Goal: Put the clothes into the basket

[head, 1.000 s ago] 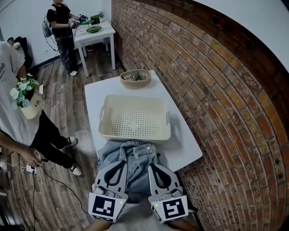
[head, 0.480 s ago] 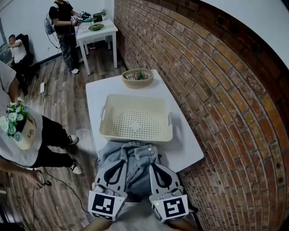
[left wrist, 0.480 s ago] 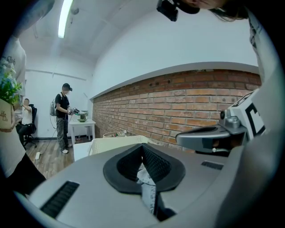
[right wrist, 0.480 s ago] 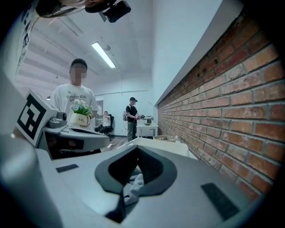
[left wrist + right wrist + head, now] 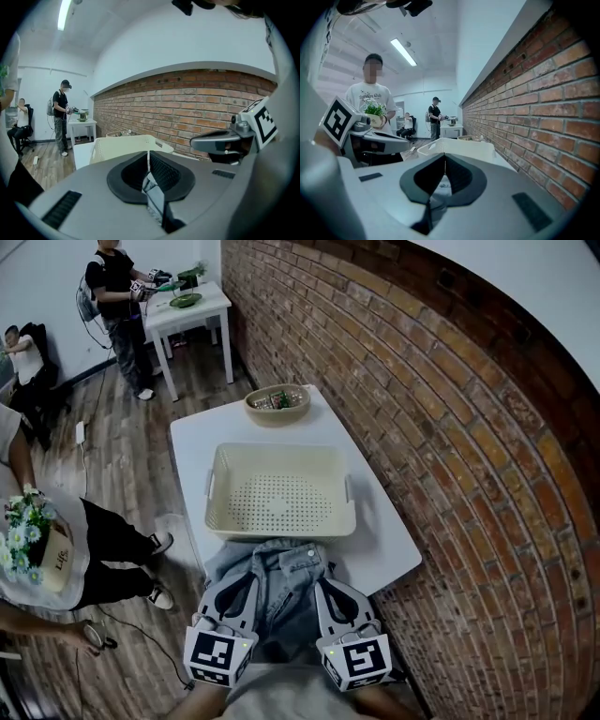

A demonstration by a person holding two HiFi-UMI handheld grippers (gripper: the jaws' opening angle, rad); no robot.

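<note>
A pair of blue denim jeans [image 5: 281, 563] lies bunched at the near edge of the white table [image 5: 384, 545], partly hanging off it. Just beyond them stands the cream perforated basket [image 5: 278, 491], which has nothing in it. My left gripper [image 5: 253, 577] hovers over the left half of the jeans and my right gripper [image 5: 321, 583] over the right half. Both are shut, and I see no cloth pinched between the tips. In the left gripper view the left gripper [image 5: 148, 151] points at the basket [image 5: 123, 144], with denim below it. In the right gripper view the right gripper [image 5: 445, 156] faces the same basket [image 5: 459, 146].
A woven bowl [image 5: 277, 403] with small items sits at the table's far end. A brick wall [image 5: 450, 427] runs along the right side. A person holding a flower pot [image 5: 33, 549] stands at the left. Another person [image 5: 112, 296] stands by a far white side table [image 5: 183, 310].
Both grippers have sunk a little toward the jeans, still shut. The person with the flower pot has shifted toward the lower left of the view.
</note>
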